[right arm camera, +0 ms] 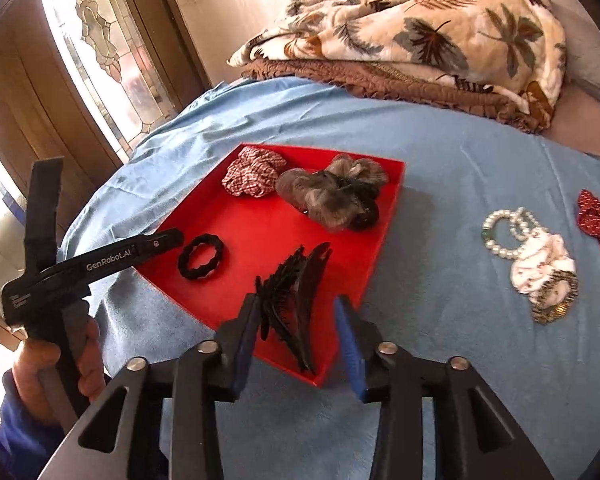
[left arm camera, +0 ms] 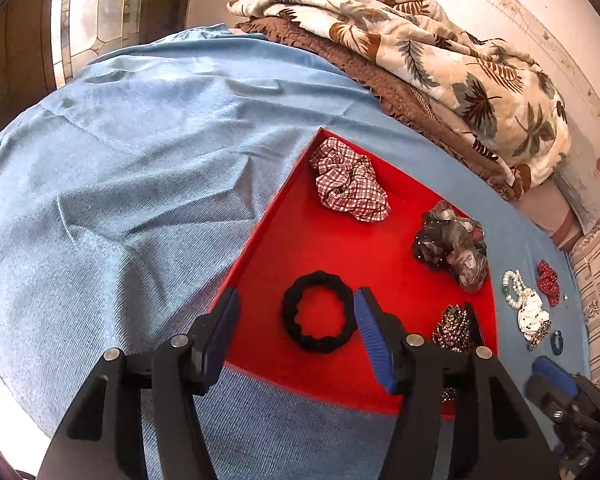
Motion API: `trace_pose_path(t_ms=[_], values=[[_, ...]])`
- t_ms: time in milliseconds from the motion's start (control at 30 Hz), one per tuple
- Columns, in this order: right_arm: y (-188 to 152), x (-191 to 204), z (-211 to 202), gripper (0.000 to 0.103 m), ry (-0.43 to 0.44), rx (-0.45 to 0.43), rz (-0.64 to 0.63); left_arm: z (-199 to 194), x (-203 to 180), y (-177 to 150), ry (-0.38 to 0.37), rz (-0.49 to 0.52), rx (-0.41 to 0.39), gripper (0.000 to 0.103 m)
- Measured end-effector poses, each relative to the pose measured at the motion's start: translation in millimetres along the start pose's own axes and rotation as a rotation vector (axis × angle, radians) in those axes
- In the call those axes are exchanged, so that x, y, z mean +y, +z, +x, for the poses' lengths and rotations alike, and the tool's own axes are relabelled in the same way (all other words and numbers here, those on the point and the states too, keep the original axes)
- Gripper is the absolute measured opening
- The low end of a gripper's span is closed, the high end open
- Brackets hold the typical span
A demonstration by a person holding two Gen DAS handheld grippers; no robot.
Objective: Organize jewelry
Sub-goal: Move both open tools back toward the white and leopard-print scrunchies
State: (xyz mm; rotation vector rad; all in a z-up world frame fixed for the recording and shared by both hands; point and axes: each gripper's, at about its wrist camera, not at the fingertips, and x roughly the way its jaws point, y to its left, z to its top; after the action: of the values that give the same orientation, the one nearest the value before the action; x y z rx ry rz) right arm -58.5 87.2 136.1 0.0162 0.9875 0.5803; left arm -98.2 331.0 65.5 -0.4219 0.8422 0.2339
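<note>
Scrunchies fill red tray — both grippers gape, empty.

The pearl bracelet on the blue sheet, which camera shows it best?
The right wrist view: the pearl bracelet is larger there, beads distinct, beside a white scrunchie. The left wrist view shows it small, near the edge.

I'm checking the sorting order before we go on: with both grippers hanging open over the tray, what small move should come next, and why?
Probably swing the right gripper rightward to the pearl bracelet. Both it and the left gripper are open and hold nothing. The red tray already holds the black hair tie, the claw clip and two scrunchies, while the bracelet lies outside on the blue cloth, on the right gripper's side.
</note>
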Motion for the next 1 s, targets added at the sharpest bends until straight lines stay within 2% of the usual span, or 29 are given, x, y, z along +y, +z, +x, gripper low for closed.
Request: trace_pose_path(t_ms=[200,267,333,533,667,800,900,1000], values=[[-15.0,-30.8,-32.8,0.051,-0.06,-0.024,0.004,-4.8,-2.1,-5.5,-0.005,0.014,-0.016,0.059],[-23.3,-45.3,-45.4,0.057,-0.105,-0.034,0.001,-5.8,-4.3,-7.2,0.004,0.027,-0.024,0.059],[-32.6,-63.5,-58.4,0.058,-0.155,-0.039,0.007,-7.0,-8.2,-8.6,0.014,0.043,-0.036,0.059],[-58.2,-139.5,-98.8,0.058,-0.28,-0.05,0.141,-19.5,-31.2,-15.5,0.025,0.122,-0.097,0.059],[-69.7,-191.6,-125.6,0.059,-0.334,-0.088,0.25,-36.0,-56.0,-24.3,-0.009,0.165,-0.08,0.059],[-71.5,-226.9,-134.9,0.062,-0.368,-0.121,0.307,-56.8,-98.7,-35.3,-0.054,0.261,-0.072,0.059],[-71.2,-246.3,-132.2,0.062,-0.357,-0.137,0.337,-63.2,-132.4,-38.6,-0.086,0.323,-0.056,0.064],[-67.5,-256.1,-118.9,0.062,-0.322,-0.136,0.35,-58.8,-166.4,-39.6,-0.129,0.361,-0.019,0.064]])
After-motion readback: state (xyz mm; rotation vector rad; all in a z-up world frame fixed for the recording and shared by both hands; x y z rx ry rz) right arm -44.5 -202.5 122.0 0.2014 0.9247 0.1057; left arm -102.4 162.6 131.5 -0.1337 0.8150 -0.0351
